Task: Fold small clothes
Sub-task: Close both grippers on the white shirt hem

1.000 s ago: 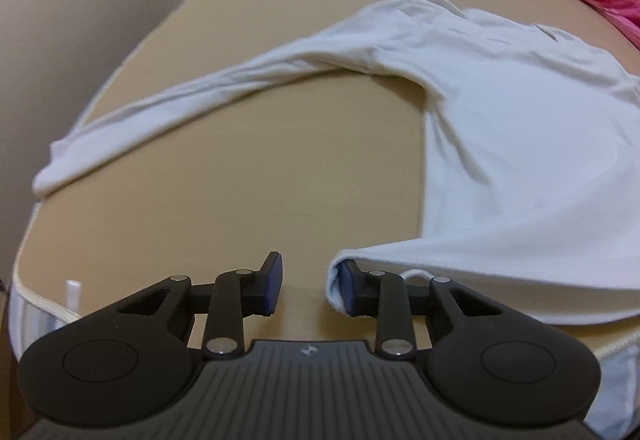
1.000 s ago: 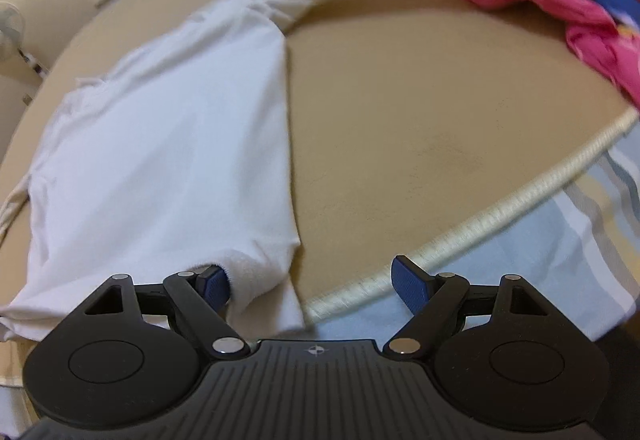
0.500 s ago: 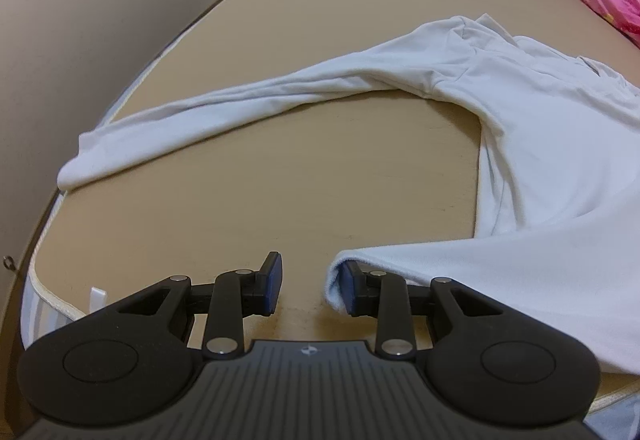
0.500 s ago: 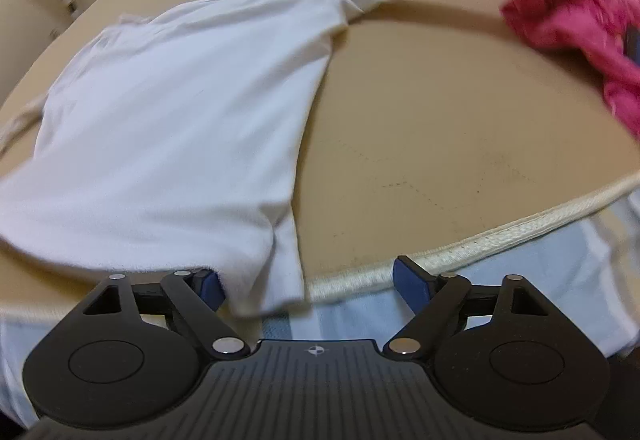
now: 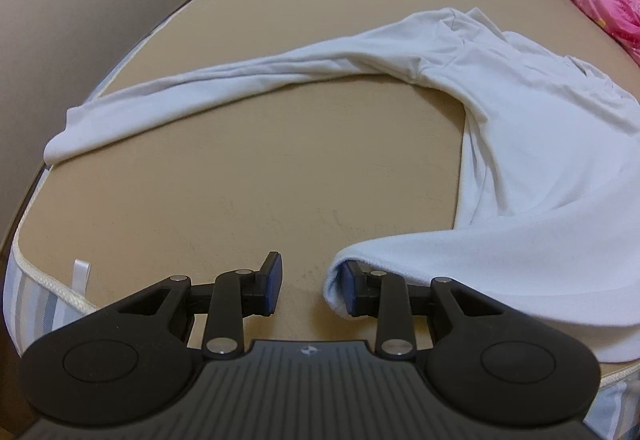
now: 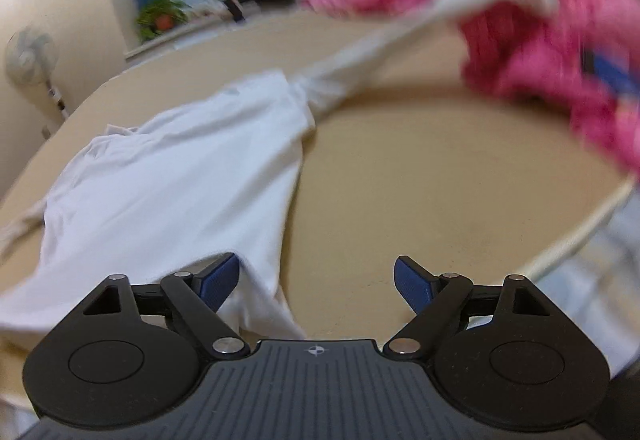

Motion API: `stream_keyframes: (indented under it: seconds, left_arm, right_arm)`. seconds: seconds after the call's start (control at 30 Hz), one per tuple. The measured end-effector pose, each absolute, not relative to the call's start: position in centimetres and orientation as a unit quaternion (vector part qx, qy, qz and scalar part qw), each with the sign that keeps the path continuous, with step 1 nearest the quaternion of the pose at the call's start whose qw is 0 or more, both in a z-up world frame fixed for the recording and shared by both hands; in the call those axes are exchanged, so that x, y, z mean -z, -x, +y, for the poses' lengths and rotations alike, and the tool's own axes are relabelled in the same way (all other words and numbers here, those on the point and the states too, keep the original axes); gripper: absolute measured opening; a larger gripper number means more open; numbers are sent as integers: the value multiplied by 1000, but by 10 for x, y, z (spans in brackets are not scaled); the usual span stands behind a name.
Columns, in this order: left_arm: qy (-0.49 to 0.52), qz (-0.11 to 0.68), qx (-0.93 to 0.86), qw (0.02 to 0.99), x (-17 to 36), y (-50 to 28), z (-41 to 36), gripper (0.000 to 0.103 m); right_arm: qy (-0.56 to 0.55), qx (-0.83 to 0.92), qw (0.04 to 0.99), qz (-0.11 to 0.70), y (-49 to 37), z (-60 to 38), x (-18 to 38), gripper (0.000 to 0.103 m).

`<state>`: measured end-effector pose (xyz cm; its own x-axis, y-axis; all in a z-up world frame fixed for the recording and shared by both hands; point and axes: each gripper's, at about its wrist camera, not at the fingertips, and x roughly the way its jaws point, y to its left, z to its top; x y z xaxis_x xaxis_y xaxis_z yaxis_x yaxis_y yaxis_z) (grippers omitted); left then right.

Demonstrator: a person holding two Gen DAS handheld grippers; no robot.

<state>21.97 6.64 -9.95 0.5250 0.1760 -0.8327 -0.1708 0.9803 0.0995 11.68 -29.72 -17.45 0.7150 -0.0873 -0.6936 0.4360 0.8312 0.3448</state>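
White long-sleeved shirt (image 5: 532, 144) spread on tan mattress (image 5: 256, 200); one sleeve (image 5: 208, 88) stretched toward mattress left edge, other sleeve (image 6: 360, 56) laid toward pink bedding (image 6: 540, 52). Left gripper (image 5: 310, 286) held at hem corner: jaws parted, gap seen between pads, hem draped over one finger (image 5: 352, 292) only, nothing pinched. Right gripper (image 6: 316, 280) spread wide at opposite hem corner; cloth hung beside one finger (image 6: 218, 280), not clamped. Right-wrist view motion-blurred. Standing fan (image 6: 30, 60) and potted plant (image 6: 160, 14) seen behind.
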Motion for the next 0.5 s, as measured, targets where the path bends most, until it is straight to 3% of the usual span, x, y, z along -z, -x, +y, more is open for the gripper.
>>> stream_keyframes:
  seconds: [0.13, 0.4, 0.47, 0.5]
  left_arm:
    - [-3, 479, -97, 872, 101, -218, 66, 35]
    - [0, 493, -97, 864, 112, -218, 62, 35]
    - [-6, 495, -92, 864, 114, -217, 60, 35]
    - [-8, 495, -89, 864, 115, -216, 59, 35]
  right_arm:
    - [-295, 137, 866, 379, -119, -311, 184, 83]
    - [-184, 97, 890, 405, -90, -269, 187, 82]
    - [-120, 114, 896, 412, -86, -253, 190, 78]
    - [-106, 116, 898, 410, -83, -250, 192, 72]
